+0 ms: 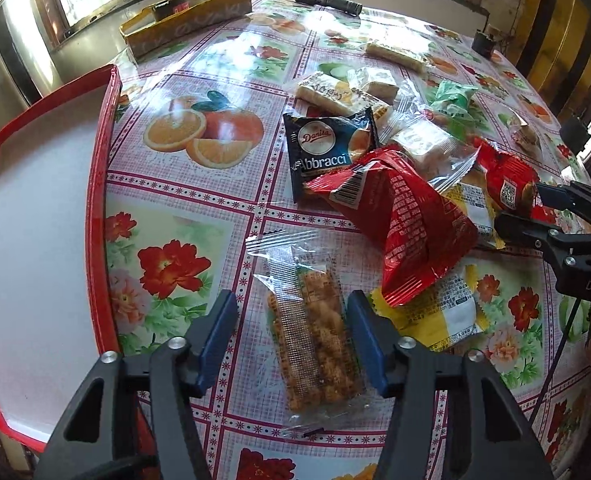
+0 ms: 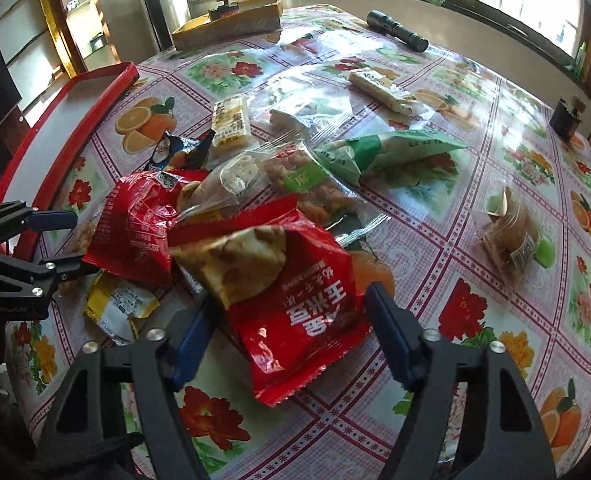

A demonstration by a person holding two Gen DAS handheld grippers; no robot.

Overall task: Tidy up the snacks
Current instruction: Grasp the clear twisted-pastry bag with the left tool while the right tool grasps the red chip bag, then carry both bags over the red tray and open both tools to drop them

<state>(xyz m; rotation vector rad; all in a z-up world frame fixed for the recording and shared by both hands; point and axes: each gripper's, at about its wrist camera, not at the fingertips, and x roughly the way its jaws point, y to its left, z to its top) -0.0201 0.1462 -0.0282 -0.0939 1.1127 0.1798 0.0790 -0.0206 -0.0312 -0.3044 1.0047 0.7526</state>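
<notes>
A clear bar pack (image 1: 313, 336) is lying on the table (image 1: 199, 216) between my left claw's (image 1: 293, 344) spread fingers, near the red tray (image 1: 95, 208). My right claw (image 2: 291, 340) is gaping around a red bag (image 2: 295, 304) by the snack pile

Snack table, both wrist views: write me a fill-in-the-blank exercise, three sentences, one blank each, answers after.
1. The left gripper is open around a clear-wrapped snack bar that lies flat on the ____.
2. The right gripper is open around a snack bag whose main colour is ____.
3. The dark blue cookie packet carries the word Abbracci and the brand name ____.

Missing words: table; red; Danisa
</notes>
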